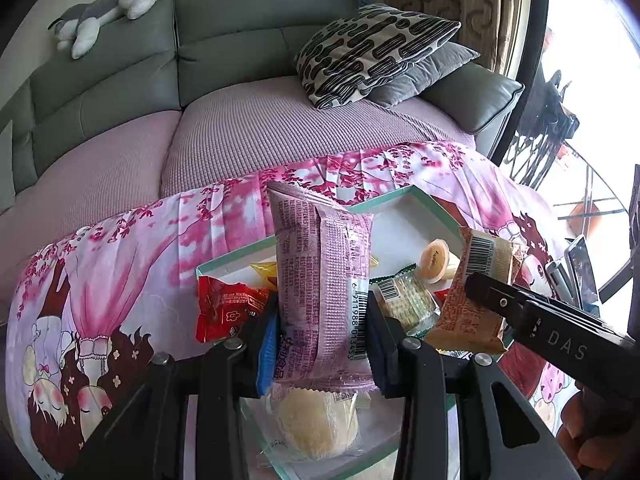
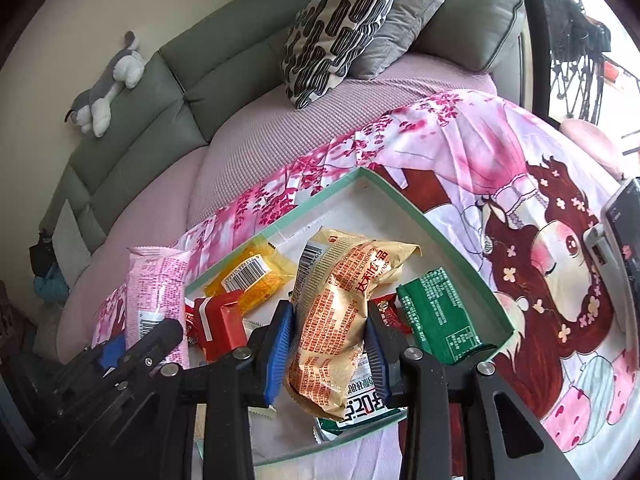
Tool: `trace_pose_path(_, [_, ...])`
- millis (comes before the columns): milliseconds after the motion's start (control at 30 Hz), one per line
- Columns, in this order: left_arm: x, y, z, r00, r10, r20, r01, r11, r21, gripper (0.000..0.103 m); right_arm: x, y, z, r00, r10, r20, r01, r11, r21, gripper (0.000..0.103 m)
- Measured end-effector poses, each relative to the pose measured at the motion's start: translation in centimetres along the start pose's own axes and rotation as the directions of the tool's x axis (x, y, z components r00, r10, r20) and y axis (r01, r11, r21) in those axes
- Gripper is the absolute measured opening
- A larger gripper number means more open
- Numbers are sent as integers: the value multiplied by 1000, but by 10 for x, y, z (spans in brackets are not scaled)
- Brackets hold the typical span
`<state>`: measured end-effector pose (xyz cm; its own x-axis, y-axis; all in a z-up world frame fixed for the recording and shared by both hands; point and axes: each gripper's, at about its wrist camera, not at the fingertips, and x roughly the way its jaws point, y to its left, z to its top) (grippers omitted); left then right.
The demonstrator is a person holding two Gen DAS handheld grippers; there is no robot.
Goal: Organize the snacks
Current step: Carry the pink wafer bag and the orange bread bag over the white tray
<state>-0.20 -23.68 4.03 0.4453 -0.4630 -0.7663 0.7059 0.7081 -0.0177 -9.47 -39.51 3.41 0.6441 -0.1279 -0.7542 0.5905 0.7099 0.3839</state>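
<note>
Clamped between the blue pads of the left gripper [image 1: 322, 320], seen from the left wrist camera, is a pink snack packet [image 1: 322, 280], held upright with its barcode side facing the lens, above a shallow box with a mint-green rim [image 1: 436, 204]. Below it, near the bottom of this view, lies a clear packet with a pale round cake [image 1: 316, 424]. Inside the box sit a red wrapper [image 1: 224, 308], a small orange jelly cup [image 1: 434, 260] and a cracker packet [image 1: 404, 296]. At the right the other gripper carries an orange-gold packet [image 1: 472, 312] over the box. From the right wrist camera, the right gripper [image 2: 330, 340] has its jaws clenched on that orange-gold snack packet [image 2: 340, 312], which stands crumpled between the pads above the box [image 2: 460, 236]. A yellow packet [image 2: 252, 280], a red one [image 2: 220, 324] and a green packet [image 2: 436, 316] lie in the box around it. The box rests on a pink floral cloth [image 2: 460, 140] in front of a grey-green sofa [image 2: 200, 80] with a patterned cushion [image 2: 336, 28] and a plush toy [image 2: 108, 88].
</note>
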Motion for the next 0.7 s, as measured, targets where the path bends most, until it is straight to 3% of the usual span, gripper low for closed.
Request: trace_pose_path(700, [19,-18,-6,999,35,-32,-34,999,37,41,29,8,-5,997,-26,-72,23,999,-43,38])
